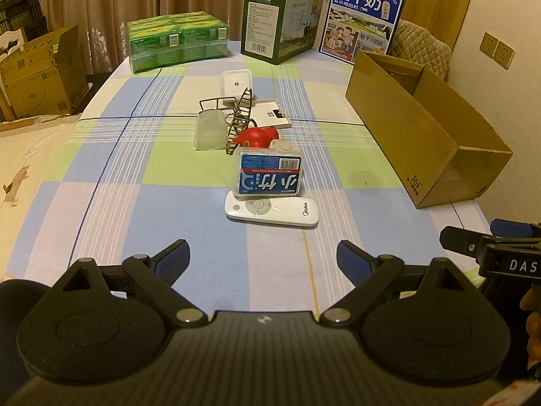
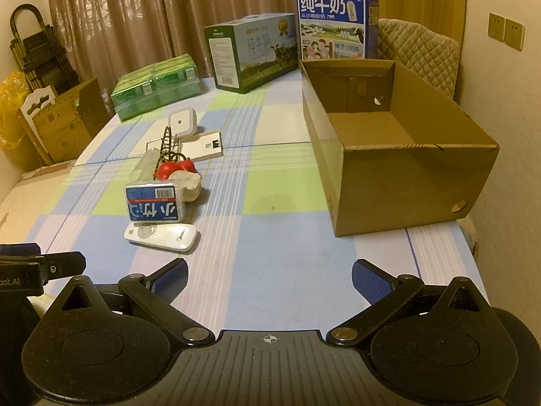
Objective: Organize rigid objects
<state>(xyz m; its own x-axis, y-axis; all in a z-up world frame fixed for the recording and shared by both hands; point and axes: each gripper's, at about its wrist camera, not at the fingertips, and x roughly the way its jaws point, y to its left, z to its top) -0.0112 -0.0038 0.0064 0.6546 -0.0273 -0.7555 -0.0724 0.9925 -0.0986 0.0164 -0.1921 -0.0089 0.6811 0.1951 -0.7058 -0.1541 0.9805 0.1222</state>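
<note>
A white remote lies on the desk, a blue floss box touching its far edge; beyond it sit a red toy, wire rack and cup. The cardboard box stands well right of the remote, empty. Left gripper and right gripper hover nearside, tilted down, both spread wide, holding nothing.

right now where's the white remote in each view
Left wrist view: white remote at centre, just ahead of the open gripper.
Right wrist view: white remote left of centre, near the table's front.
Shared landmark: the blue floss box right behind it.
</note>
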